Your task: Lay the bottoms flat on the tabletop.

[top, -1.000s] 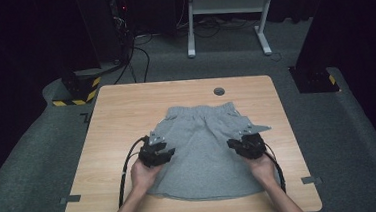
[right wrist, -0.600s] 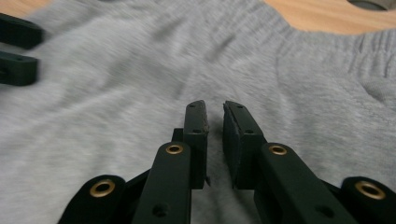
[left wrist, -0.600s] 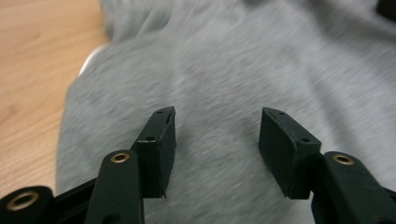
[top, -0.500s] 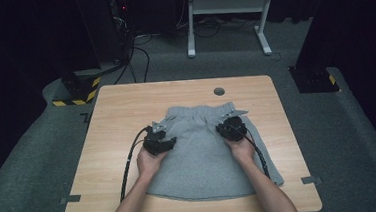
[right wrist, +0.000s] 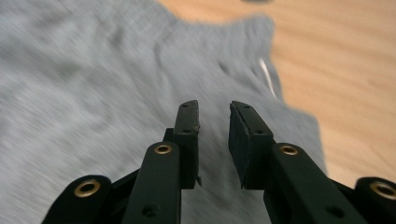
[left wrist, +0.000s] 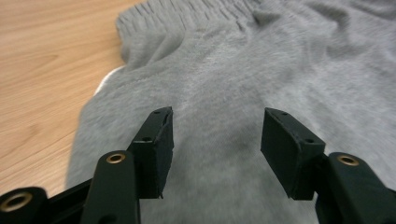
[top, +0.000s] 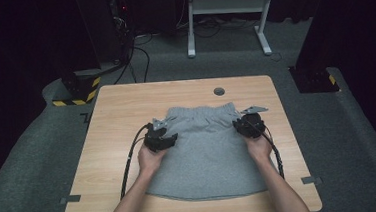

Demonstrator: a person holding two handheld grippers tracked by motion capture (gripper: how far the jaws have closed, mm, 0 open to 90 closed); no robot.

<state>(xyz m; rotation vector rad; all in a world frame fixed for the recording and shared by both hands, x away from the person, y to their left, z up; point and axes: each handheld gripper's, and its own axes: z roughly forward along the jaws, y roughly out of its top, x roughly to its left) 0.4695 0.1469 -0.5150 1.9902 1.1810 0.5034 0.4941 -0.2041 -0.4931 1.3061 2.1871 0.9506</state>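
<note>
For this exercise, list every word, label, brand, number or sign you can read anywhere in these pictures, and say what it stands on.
There are none to read. The grey shorts show no print or legible tag, and the wooden table bears no writing. The yellow-and-black hazard stripes on the floor are a pattern without words.

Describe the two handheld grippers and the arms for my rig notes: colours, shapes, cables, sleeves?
Both the left gripper and the right gripper are black, each topped by a grey three-cornered plate and trailing a black cable. In the gripper views the jaws are flat black blocks on arms with brass-coloured rivets. The forearms are bare, with no sleeves visible.
</note>
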